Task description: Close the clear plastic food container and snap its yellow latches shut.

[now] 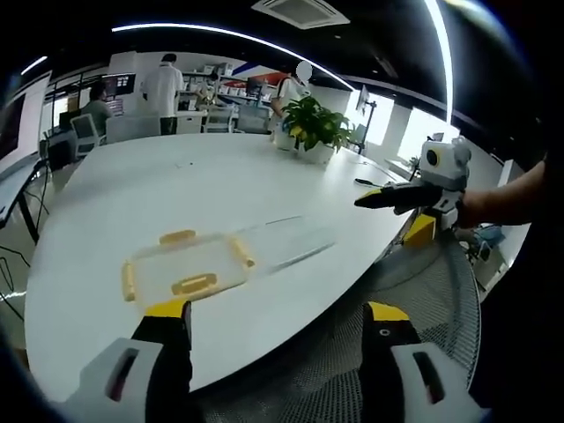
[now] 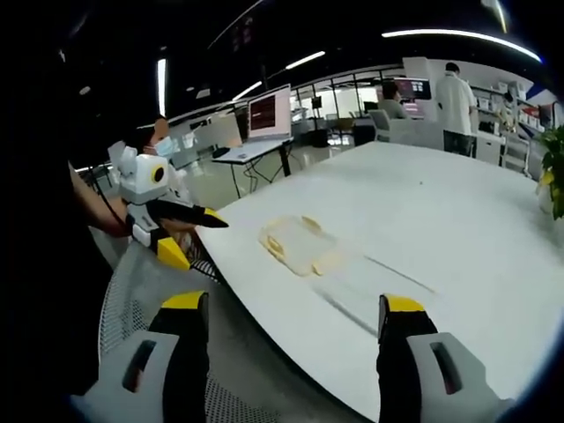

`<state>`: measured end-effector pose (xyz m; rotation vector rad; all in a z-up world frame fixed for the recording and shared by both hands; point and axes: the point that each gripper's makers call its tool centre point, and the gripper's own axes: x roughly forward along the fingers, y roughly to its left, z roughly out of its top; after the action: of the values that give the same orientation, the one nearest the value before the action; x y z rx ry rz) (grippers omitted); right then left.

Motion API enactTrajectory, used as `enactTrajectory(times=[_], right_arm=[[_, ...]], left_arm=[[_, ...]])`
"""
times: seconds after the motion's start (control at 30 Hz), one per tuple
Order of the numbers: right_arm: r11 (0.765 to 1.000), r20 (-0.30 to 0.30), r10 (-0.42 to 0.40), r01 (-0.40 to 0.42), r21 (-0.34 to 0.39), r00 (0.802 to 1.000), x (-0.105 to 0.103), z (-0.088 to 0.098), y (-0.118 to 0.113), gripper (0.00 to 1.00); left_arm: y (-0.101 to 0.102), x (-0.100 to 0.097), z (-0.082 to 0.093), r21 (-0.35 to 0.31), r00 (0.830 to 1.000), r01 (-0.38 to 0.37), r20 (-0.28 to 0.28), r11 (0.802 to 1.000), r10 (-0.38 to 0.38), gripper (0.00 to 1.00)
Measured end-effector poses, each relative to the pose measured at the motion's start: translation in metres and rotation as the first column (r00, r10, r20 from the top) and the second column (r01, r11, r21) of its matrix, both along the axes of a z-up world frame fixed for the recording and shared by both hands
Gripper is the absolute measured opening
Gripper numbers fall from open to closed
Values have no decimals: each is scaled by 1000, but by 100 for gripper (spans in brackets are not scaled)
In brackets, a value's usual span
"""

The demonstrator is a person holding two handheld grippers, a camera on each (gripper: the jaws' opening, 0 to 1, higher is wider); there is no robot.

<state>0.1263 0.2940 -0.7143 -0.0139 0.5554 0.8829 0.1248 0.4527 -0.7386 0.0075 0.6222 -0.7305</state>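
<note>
Clear container (image 1: 185,269) with yellow latches (image 1: 195,284) lies on white table (image 1: 176,185) near edge. Left gripper (image 1: 278,317) and right gripper (image 2: 295,308) both spread wide, holding nothing, hovering off table edge.

A large white oval table (image 1: 176,185); a clear plastic container (image 1: 187,269) with yellow latches (image 1: 194,284) lies flat near its closest edge. Far beyond the container, a potted green plant (image 1: 314,128) stands by the far edge.
</note>
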Motion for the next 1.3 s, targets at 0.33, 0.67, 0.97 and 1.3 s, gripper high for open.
enactTrajectory(times=[0.33,0.67,0.97,1.3], right_arm=[[1000,-6,-5,5,-11,1000,0,-2,-1,75],[1000,-1,-13,13,-12,1000,2,-2,-1,73],[1000,16,-22,22,22,1000,8,17,0,71],[998,26,23,-24,65,999,10,26,39,68]], left_arm=[[0,-1,0,-10,1000,1,-6,1000,-2,74],[-1,-1,-1,-12,1000,14,-14,1000,-14,73],[1,1,-3,-18,999,22,-29,1000,-22,71],[2,14,5,-81,999,-28,-44,996,24,71]])
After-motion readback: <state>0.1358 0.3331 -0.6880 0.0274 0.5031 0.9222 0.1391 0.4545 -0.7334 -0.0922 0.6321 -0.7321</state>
